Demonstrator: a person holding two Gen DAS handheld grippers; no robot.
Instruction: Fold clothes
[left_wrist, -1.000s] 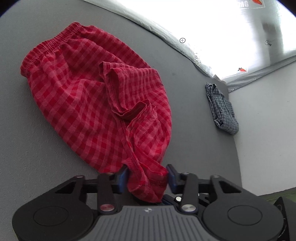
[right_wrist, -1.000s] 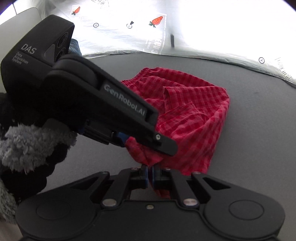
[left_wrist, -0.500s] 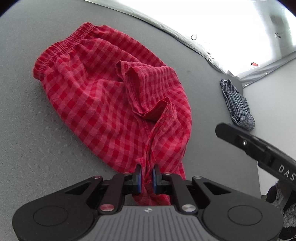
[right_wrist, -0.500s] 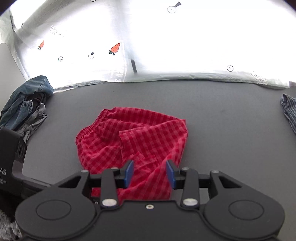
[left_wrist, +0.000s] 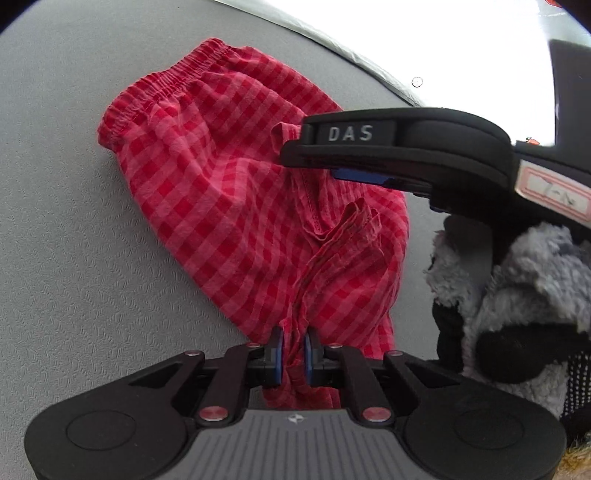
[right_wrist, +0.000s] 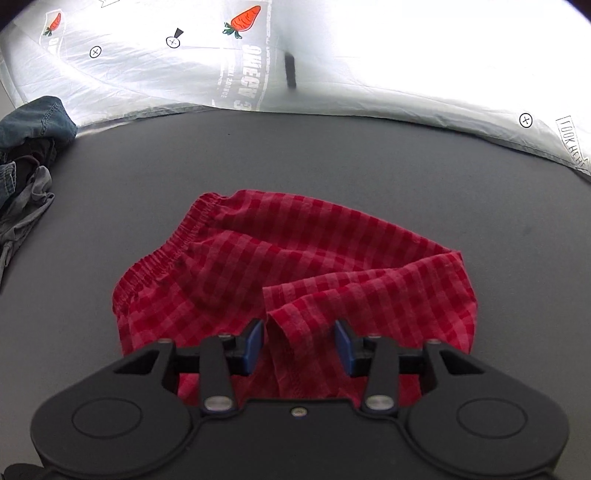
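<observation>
My left claw (left_wrist: 291, 350) is pinched tight on a bunched hem of the red checked shorts (left_wrist: 236, 206), the cloth gathered between its blue pads (left_wrist: 277, 352); the shorts lie crumpled on the grey desk (left_wrist: 66, 258), their elastic waistband (left_wrist: 166, 81) towards the far edge; my right claw (right_wrist: 299, 347) stands half wide with its jaws opening, a folded ridge of the red cloth lying between the pads but not pressed by them; from the left view that right claw reaches in over the shorts from the right side, a fuzzy grey and black sleeve (left_wrist: 517, 295) behind it; a heap of denim and grey clothes (right_wrist: 26, 158) sits at the desk's far left corner; a white sheet printed with carrots (right_wrist: 243, 20) runs along the far edge.
</observation>
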